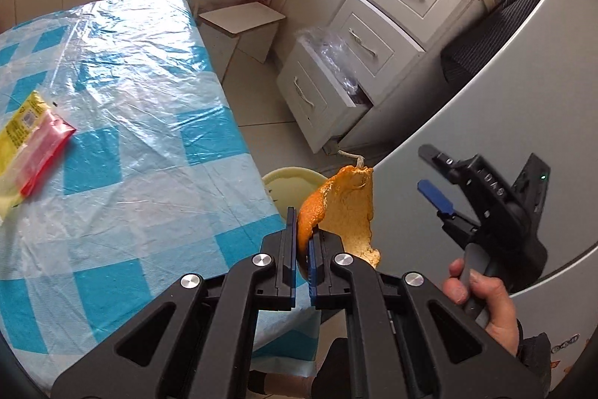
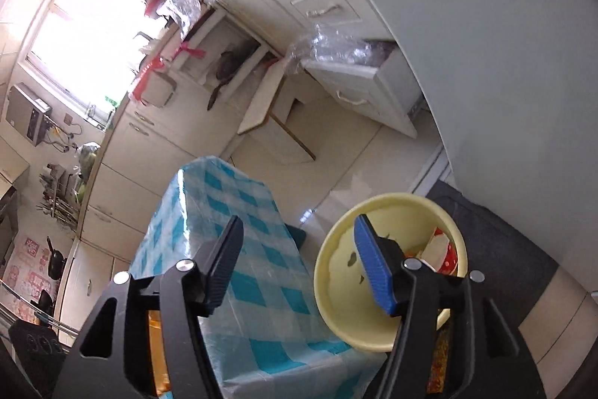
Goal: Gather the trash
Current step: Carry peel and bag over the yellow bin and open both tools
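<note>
Left wrist view: the left gripper (image 1: 303, 242) has its jaws clamped on a piece of orange peel (image 1: 338, 208), which stands up out of the jaws just past the table's near right corner. Beyond the peel a sliver of the yellow bin (image 1: 287, 176) shows, low beside the table (image 1: 149, 137). To the right, the right gripper (image 1: 435, 174) is held in the person's hand (image 1: 474, 290), jaws apart and holding nothing. Far over by the table's left edge lies a yellow-and-red wrapper (image 1: 33, 144), not yet picked up.

Right wrist view: the right gripper (image 2: 302, 264) looks down with its jaws spread wide; the bin (image 2: 373, 331) sits on the floor just off the table's corner, with some red-and-white scraps already in it.

Judging by this, the step in hand is carrying the peel to the bin. Next the left gripper should come over the bin's mouth and open, so the peel drops inside; then the wrapper remains to be fetched.
</note>
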`<action>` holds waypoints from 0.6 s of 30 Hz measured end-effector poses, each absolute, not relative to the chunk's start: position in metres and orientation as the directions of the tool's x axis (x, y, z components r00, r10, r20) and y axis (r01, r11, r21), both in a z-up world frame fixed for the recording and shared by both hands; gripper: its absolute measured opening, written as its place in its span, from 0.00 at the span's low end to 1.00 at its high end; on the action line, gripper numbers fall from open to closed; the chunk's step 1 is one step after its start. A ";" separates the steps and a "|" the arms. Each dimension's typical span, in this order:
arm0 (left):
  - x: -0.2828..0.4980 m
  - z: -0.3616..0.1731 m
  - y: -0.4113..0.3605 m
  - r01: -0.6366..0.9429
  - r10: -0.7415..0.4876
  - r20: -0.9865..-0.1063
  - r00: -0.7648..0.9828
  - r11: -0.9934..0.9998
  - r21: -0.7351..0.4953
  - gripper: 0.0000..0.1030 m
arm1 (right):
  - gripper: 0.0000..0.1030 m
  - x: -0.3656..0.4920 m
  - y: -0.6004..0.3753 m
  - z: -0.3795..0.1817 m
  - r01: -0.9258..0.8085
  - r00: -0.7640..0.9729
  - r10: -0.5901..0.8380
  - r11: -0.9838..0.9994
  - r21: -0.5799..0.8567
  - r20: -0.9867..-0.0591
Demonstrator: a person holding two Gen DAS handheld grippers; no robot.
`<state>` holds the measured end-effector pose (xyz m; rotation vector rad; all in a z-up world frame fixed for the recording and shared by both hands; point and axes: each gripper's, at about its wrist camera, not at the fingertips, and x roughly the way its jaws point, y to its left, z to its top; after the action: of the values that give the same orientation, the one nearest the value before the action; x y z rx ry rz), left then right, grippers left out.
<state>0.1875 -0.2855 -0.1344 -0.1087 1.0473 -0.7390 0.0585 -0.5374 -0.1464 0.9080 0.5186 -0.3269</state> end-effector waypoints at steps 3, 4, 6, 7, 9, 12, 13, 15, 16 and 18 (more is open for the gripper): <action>0.188 -0.146 -0.312 0.515 -0.589 -0.765 0.259 0.755 -0.407 0.04 | 0.65 0.056 -0.537 -0.135 0.467 0.848 -0.084 0.584 0.664 -0.523; 0.189 -0.150 -0.321 0.517 -0.587 -0.770 0.250 0.753 -0.406 0.04 | 0.65 0.056 -0.539 -0.134 0.466 0.852 -0.089 0.579 0.669 -0.516; 0.192 -0.161 -0.342 0.520 -0.577 -0.787 0.218 0.751 -0.407 0.04 | 0.65 0.053 -0.543 -0.129 0.469 0.858 -0.106 0.564 0.680 -0.503; 0.193 -0.167 -0.351 0.517 -0.570 -0.795 0.206 0.753 -0.406 0.06 | 0.66 0.051 -0.545 -0.127 0.467 0.863 -0.116 0.558 0.686 -0.492; 0.198 -0.180 -0.368 0.506 -0.555 -0.814 0.171 0.758 -0.411 0.11 | 0.68 0.048 -0.547 -0.121 0.465 0.870 -0.137 0.549 0.694 -0.474; 0.200 -0.189 -0.385 0.511 -0.539 -0.827 0.160 0.762 -0.398 0.18 | 0.71 0.046 -0.551 -0.115 0.457 0.879 -0.154 0.540 0.707 -0.451; 0.199 -0.190 -0.388 0.514 -0.547 -0.823 0.155 0.756 -0.406 0.22 | 0.72 0.046 -0.552 -0.115 0.455 0.881 -0.155 0.535 0.712 -0.447; 0.196 -0.189 -0.387 0.516 -0.565 -0.811 0.151 0.745 -0.423 0.27 | 0.73 0.047 -0.554 -0.116 0.452 0.882 -0.143 0.523 0.722 -0.449; 0.195 -0.187 -0.385 0.520 -0.563 -0.811 0.161 0.747 -0.415 0.29 | 0.73 0.049 -0.554 -0.118 0.451 0.882 -0.133 0.517 0.728 -0.451; 0.192 -0.184 -0.384 0.532 -0.552 -0.815 0.176 0.750 -0.393 0.29 | 0.73 0.053 -0.554 -0.119 0.445 0.883 -0.115 0.510 0.736 -0.454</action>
<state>0.1921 -0.3840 -0.1843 -0.0205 1.1629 -0.7677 0.0528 -0.5542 -0.1189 0.9832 0.3718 -0.3469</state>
